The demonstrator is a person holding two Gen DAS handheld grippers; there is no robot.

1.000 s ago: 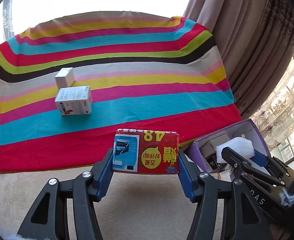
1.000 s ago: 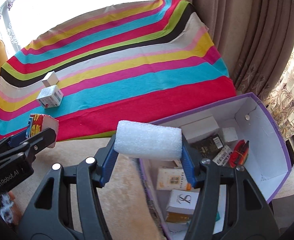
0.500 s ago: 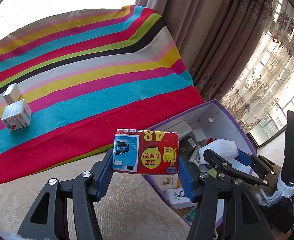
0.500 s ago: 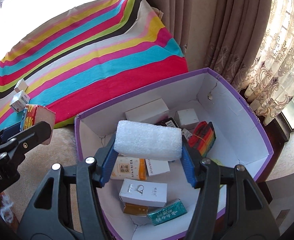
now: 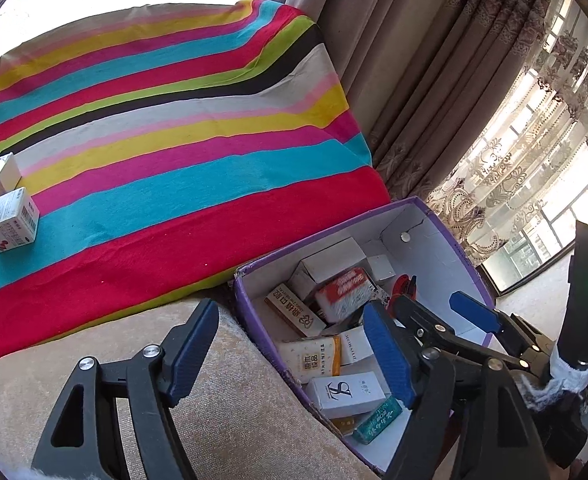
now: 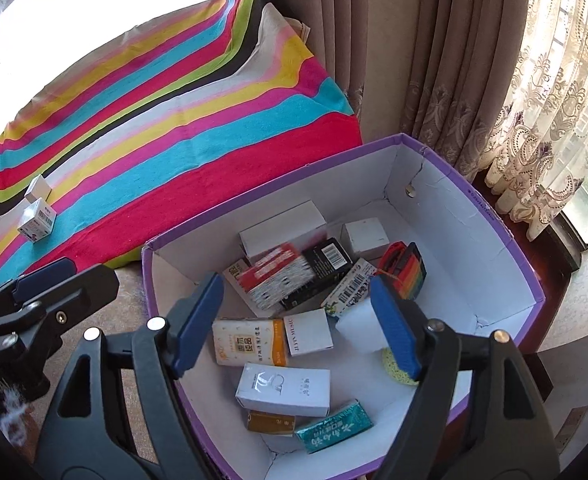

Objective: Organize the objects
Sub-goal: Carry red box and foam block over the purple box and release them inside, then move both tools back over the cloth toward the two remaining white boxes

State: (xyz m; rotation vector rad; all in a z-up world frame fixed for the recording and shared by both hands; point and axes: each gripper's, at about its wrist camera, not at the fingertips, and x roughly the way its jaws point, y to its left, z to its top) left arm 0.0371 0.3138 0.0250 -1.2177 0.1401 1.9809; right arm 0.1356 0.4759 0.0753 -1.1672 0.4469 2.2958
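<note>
A purple box with white inside point(image 6: 446, 200) point(image 5: 446, 236) stands on the floor and holds several small packs. The red pack point(image 6: 275, 280) point(image 5: 344, 294) lies blurred on top of them near the back. The white foam block point(image 6: 360, 326) lies at the box's right, partly behind my right finger. My left gripper point(image 5: 294, 354) is open and empty over the box's near-left rim. My right gripper point(image 6: 294, 326) is open and empty above the box's middle. Two white boxes point(image 5: 7, 220) point(image 6: 37, 218) stay on the striped cloth.
The striped cloth point(image 5: 165, 152) covers a raised surface left of the box. Beige carpet point(image 5: 233, 408) lies in front. Brown curtains point(image 6: 434, 60) and a lace curtain hang behind the box at the right.
Both grippers have opened. The red pack left the left gripper and the foam block left the right gripper; both are now in the purple box. Both views shifted further over the box.
</note>
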